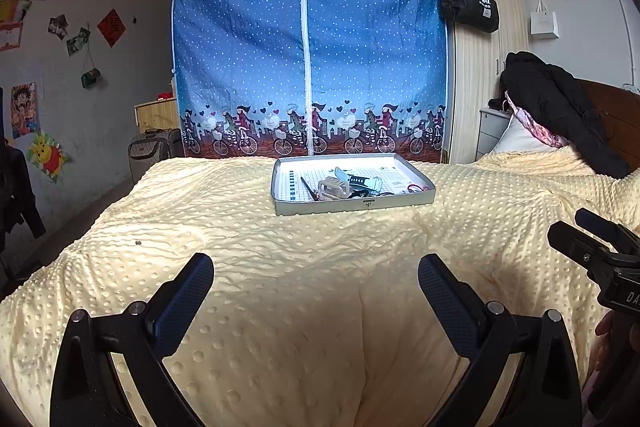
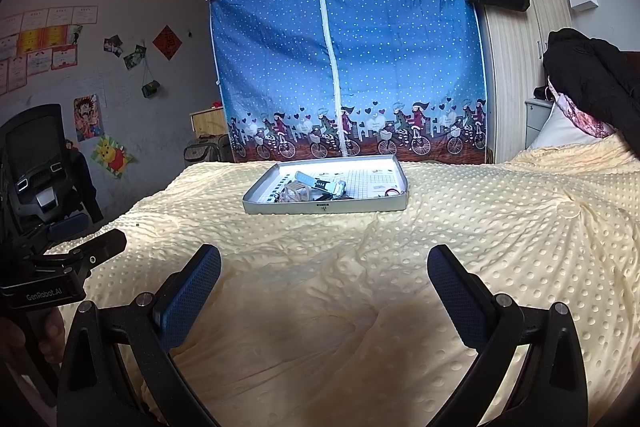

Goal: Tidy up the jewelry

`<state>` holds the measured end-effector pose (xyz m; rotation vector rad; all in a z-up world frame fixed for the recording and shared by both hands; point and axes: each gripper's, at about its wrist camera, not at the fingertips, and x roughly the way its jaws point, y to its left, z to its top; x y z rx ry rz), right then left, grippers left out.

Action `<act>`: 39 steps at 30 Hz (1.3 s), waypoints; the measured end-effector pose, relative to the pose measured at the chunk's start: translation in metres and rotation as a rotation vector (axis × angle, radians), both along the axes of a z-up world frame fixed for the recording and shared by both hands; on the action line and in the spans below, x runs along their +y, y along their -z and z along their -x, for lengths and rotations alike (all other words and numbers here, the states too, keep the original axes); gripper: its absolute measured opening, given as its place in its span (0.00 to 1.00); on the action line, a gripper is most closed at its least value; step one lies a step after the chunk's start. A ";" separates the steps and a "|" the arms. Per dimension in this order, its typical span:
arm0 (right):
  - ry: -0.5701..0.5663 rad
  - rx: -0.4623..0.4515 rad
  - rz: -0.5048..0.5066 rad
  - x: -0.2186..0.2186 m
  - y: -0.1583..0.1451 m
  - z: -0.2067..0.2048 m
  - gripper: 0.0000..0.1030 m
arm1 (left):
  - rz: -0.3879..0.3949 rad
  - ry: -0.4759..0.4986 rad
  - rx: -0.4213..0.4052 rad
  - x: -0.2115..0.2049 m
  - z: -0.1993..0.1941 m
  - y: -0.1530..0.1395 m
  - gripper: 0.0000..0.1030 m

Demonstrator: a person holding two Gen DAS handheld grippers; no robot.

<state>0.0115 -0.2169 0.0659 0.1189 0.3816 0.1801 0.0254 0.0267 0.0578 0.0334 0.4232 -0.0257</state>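
Observation:
A shallow metal tray rests on the far half of a bed with a yellow dotted blanket. Inside it lies a heap of jewelry: a pale watch band, a silvery blue watch, a dark thin piece and a small red ring. My left gripper hovers open over the near blanket, well short of the tray. My right gripper is open too, level with it and empty. Each gripper's body shows at the edge of the other's view.
A blue zip-front fabric wardrobe stands behind the bed, a wooden wardrobe to its right. A black coat and pillows lie at the headboard on the right. An office chair stands left of the bed.

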 end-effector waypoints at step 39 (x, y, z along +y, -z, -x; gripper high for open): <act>-0.003 0.003 0.002 0.001 0.001 0.000 0.98 | 0.032 0.000 0.034 0.007 -0.001 0.007 1.00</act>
